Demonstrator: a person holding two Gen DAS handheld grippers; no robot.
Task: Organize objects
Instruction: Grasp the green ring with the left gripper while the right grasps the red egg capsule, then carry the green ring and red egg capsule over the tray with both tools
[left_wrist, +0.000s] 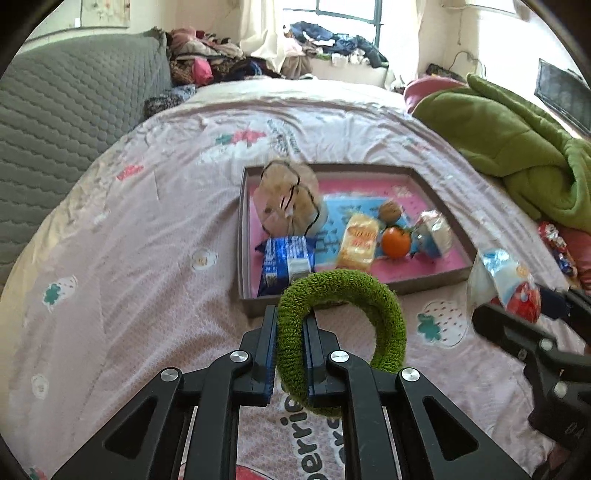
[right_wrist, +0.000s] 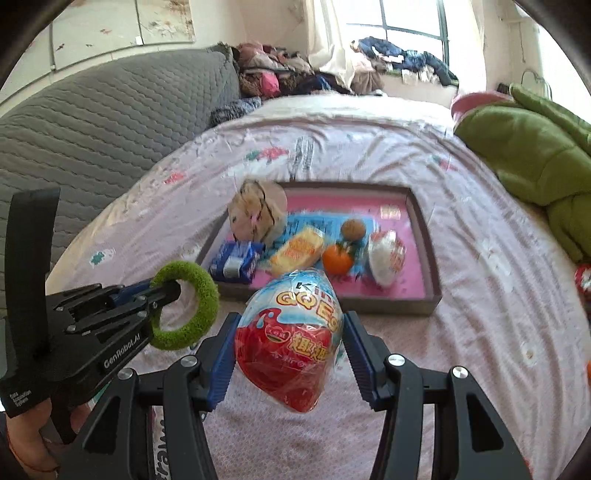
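Note:
My left gripper (left_wrist: 291, 325) is shut on a fuzzy green ring (left_wrist: 384, 306), pinching its left side above the pink bedsheet; the right wrist view has that ring (right_wrist: 201, 291) at the left, in the left gripper (right_wrist: 168, 291). My right gripper (right_wrist: 288, 332) is shut on a red, white and blue wrapped toy egg (right_wrist: 291, 347), lifted off the bed. In the left wrist view the egg (left_wrist: 513, 284) shows at the right edge. Ahead lies a shallow brown tray (left_wrist: 439, 199) (right_wrist: 432, 295) with a pink floor.
The tray holds a beige pouch (left_wrist: 288, 199), a blue packet (left_wrist: 284, 258), a yellow packet (left_wrist: 358, 240), a walnut (left_wrist: 389, 211), an orange (left_wrist: 395, 242) and a wrapped snack (left_wrist: 434, 234). A green blanket (left_wrist: 517, 136) lies right, a grey quilted headboard (left_wrist: 66, 107) left.

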